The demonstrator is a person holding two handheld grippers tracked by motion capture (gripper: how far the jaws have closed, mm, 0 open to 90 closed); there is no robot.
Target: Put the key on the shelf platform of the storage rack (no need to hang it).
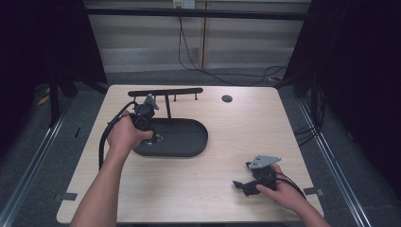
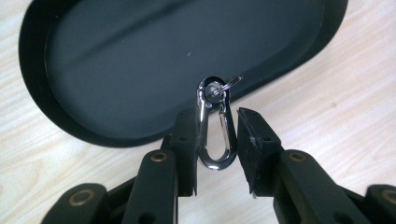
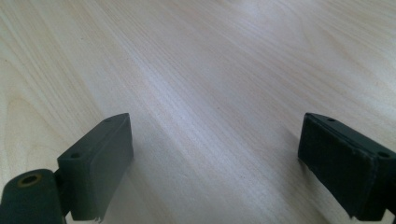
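The left claw [image 2: 216, 140] is clamped on a small shiny metal snap hook [image 2: 215, 126] with a little ring at its top, holding it just over the near rim of the black oval tray [image 2: 116, 65] that forms the foot of a black T-shaped hanging stand [image 1: 165, 92] on the pale wooden bench [image 1: 246, 137]. The step in hand looks like the lift-off. Next, I judge, the hook must rise to the stand's crossbar and be hung there. The right claw [image 3: 215, 163] rests wide apart and empty at the bench's near right.
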